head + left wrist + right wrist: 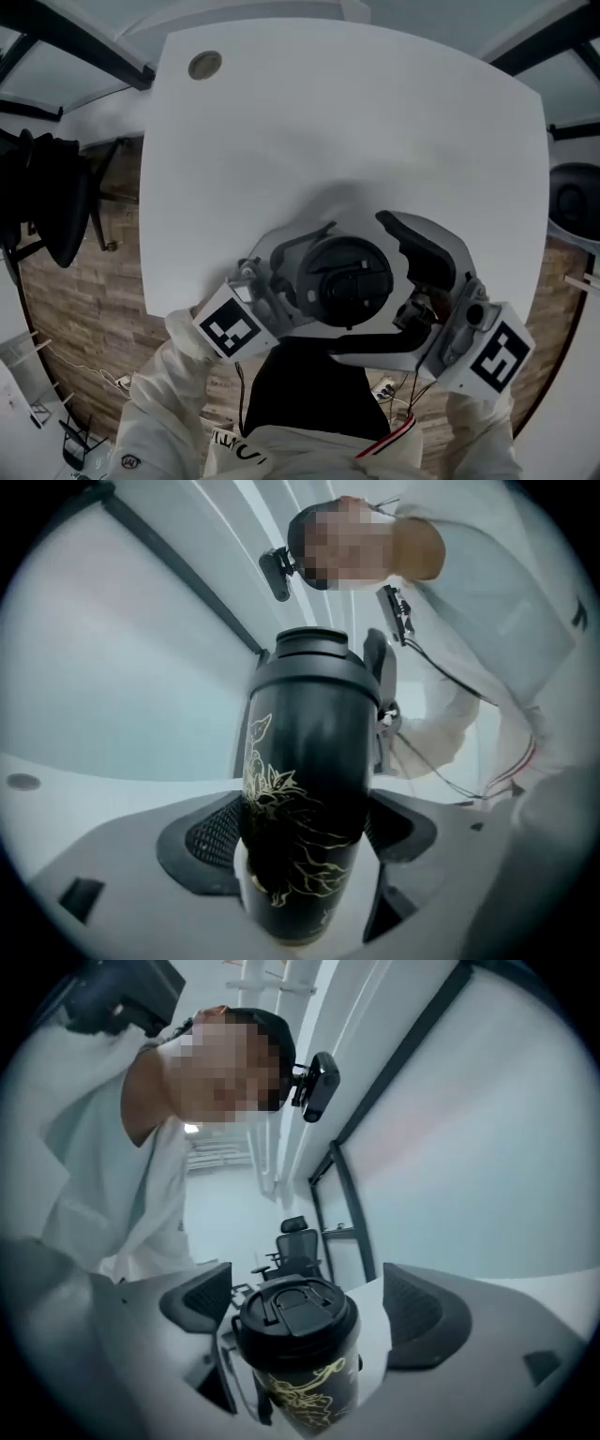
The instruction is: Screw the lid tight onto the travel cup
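Sleeves (159,394) and the two marker cubes (228,330) lie nearest, at the table's (356,122) near edge. Between them is the cup (305,789), black with a gold pattern (281,799), roughly upright and held up rather than standing on the table. The lid (295,1312) is seated on its mouth; whether it is fully threaded cannot be told.

Handling, as judged: the body looks rigid and glossy, so it will not give under pressure but may slip or spin in a loose hold. It is best clamped on the straight wall at mid-height, clear of the taper. Weight depends on contents, which are not visible. The lid is a stiff disc with a flip tab (305,1309) on top, so the hold belongs on its outer rim and not on the tab.

The left gripper (302,834) has its jaws spread wide and closed on the cup wall, one pad (202,841) on either side – it serves as the anchor. The right gripper (309,1309) is level with the lid, its jaws apart, and the lid stands between them with a gap showing on both sides – nothing is gripped. To tighten, those jaws would first need to close on the rim.
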The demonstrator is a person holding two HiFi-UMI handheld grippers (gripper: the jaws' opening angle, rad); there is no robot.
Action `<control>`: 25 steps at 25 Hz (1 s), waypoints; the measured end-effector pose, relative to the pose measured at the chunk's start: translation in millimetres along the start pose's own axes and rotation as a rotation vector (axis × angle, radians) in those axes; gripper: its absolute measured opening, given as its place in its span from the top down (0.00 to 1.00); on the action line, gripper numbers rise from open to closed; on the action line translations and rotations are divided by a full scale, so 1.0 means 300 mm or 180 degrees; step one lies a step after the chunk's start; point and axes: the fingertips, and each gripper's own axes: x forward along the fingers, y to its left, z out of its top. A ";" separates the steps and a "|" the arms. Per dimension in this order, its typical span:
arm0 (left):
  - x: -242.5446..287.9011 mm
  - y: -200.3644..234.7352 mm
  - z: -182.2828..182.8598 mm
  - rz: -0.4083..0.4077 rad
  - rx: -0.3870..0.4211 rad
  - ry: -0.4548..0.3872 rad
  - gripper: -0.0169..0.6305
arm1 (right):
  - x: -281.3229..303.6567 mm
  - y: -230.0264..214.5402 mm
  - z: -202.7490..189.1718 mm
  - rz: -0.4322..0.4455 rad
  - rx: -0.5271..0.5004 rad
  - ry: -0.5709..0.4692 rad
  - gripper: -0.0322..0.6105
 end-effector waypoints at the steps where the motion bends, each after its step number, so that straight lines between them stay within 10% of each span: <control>1: -0.002 -0.007 -0.003 -0.0145 -0.0009 0.0011 0.37 | 0.003 0.010 -0.009 0.0244 -0.0034 0.0079 0.21; 5: -0.004 -0.019 -0.010 -0.0580 -0.0040 0.0054 0.36 | 0.037 0.040 -0.043 0.0854 -0.0190 0.0269 0.21; 10: -0.001 -0.012 -0.010 -0.0556 -0.0116 0.0050 0.36 | 0.062 0.044 -0.064 0.0855 -0.0307 0.0263 0.22; 21: 0.027 0.040 -0.026 0.1050 0.0119 0.0082 0.36 | 0.024 -0.047 -0.041 -0.1821 -0.0146 -0.0216 0.22; 25: 0.040 0.046 -0.016 0.1323 0.0106 0.0050 0.36 | -0.003 -0.061 -0.044 -0.2329 -0.0108 -0.0305 0.22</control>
